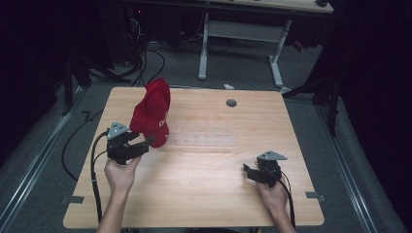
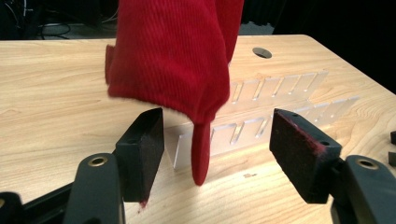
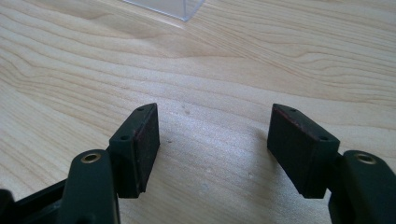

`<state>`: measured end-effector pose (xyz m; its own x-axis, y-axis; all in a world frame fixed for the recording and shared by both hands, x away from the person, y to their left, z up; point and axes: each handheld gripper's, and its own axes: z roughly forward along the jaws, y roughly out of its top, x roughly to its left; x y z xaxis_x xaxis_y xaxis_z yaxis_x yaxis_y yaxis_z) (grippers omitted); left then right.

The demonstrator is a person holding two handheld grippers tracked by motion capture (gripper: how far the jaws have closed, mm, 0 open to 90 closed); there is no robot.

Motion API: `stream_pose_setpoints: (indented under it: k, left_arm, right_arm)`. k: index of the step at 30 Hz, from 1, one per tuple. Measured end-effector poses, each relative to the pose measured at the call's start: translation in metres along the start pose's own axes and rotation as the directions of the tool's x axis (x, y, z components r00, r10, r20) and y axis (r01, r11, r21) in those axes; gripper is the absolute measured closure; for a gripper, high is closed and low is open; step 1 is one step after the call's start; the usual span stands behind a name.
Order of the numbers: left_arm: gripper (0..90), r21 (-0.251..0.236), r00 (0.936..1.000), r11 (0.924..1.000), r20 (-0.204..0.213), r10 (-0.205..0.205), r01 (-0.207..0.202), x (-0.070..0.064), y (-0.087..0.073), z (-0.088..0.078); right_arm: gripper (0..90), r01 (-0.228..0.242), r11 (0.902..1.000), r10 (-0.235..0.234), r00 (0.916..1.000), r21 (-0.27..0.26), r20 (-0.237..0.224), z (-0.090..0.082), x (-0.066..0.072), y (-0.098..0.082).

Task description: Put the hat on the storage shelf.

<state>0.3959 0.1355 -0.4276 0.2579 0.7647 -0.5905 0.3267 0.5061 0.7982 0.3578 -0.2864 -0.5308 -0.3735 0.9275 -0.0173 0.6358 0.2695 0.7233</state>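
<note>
A pale wood table [image 1: 204, 189] with a round grommet hole [image 1: 231, 103] near its far edge stands on grey carpet in a dark room. Behind it are a white-legged desk [image 1: 240, 34] and loose black cables [image 1: 145, 60].

A red cap [image 1: 152, 112] stands upright at the table's left, its long axis near vertical and leaning slightly away toward the far edge. It sits over the left end of a clear slotted rack [image 1: 204, 135] lying flat across the middle.

The left gripper [image 1: 145, 142] is just beside the cap's lower edge; its jaws stand wide, a red strap [image 2: 201, 151] hanging between them untouched. The right gripper [image 1: 248, 171] hovers low at the near right, jaws wide over bare wood.
</note>
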Motion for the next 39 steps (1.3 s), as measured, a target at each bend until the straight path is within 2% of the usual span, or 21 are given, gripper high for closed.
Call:
stream_pose_setpoints:
  k: [5, 9, 14, 17, 29, 33, 39]
  left_arm:
    - [40.2, 0.008, 0.9997, 0.9997, -0.006, 0.024, -0.024, 0.002, -0.006, -0.005]
    - [41.6, 0.008, 0.9988, 0.9988, 0.012, 0.048, -0.048, 0.003, -0.011, -0.011]
    - [42.3, 0.011, 0.9984, 0.999, 0.036, 0.043, -0.044, 0.004, -0.017, -0.017]
    - [42.3, 0.02, 0.9973, 0.9978, 0.041, 0.061, -0.062, 0.006, -0.021, -0.019]
    - [42.5, 0.033, 0.9956, 0.9969, 0.063, 0.069, -0.071, 0.015, -0.035, -0.026]
    - [42.4, 0.042, 0.9961, 0.9969, 0.06, 0.065, -0.067, 0.017, -0.039, -0.026]
    - [40.4, 0.069, 0.9947, 0.9929, 0.042, 0.094, -0.097, 0.022, -0.048, -0.023]
  right_arm:
    - [34.5, -0.001, 1.0, 0.001, 1.0, 0.0, 0.0, 0.0, 0.0, 0.0]
    - [34.5, -0.001, 1.0, 0.001, 1.0, 0.0, 0.0, 0.0, 0.0, 0.0]
    - [34.5, -0.001, 1.0, 0.001, 1.0, 0.0, 0.0, 0.0, 0.0, 0.0]
    - [34.5, -0.001, 1.0, 0.001, 1.0, -0.001, 0.0, 0.0, 0.0, 0.0]
    - [34.5, -0.002, 1.0, 0.002, 1.0, -0.001, 0.001, 0.0, 0.0, 0.0]
    - [34.5, -0.001, 1.0, 0.001, 1.0, 0.0, 0.0, 0.0, 0.0, 0.0]
    - [34.5, -0.002, 1.0, 0.002, 1.0, 0.0, 0.001, 0.0, 0.0, 0.0]
